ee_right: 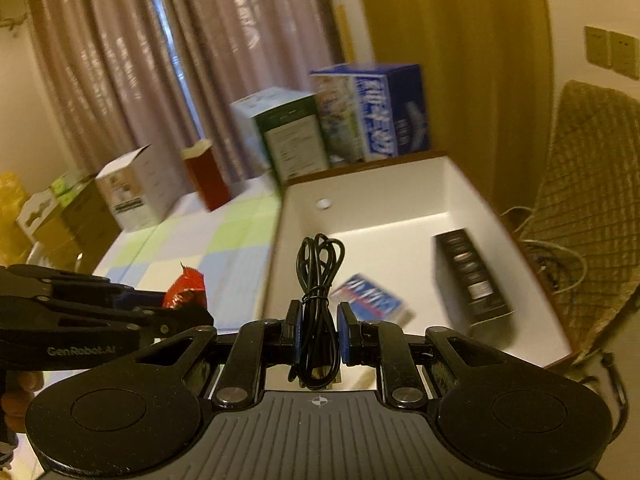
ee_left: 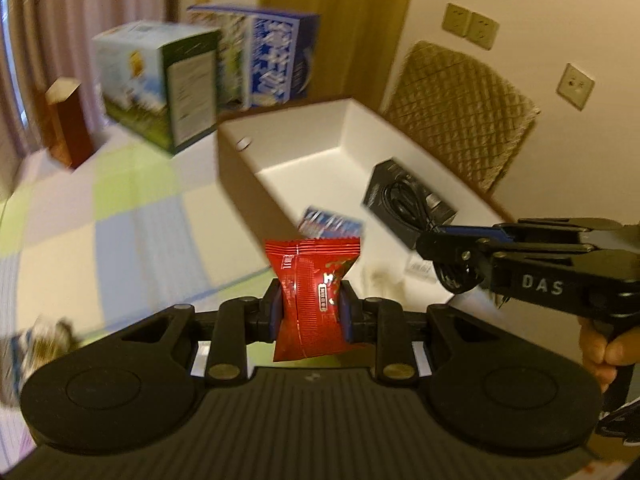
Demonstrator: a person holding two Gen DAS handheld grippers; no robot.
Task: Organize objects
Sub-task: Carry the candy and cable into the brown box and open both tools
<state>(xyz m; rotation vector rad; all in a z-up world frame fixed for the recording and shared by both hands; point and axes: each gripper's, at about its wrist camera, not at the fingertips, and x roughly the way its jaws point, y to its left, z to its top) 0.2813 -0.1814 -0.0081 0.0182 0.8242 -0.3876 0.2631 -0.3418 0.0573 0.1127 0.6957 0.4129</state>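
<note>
Right now your left gripper point(ee_left: 312, 308) clamps a red snack packet point(ee_left: 314, 296), your right gripper point(ee_right: 318, 330) pinches a coiled black cable point(ee_right: 318, 300), both near the white bin point(ee_right: 400, 184).

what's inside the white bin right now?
Inside the white bin: a black box near its right wall and a blue-and-white packet on the floor. The right claw, shut on a coiled black cable, hides the bin's near end.
</note>
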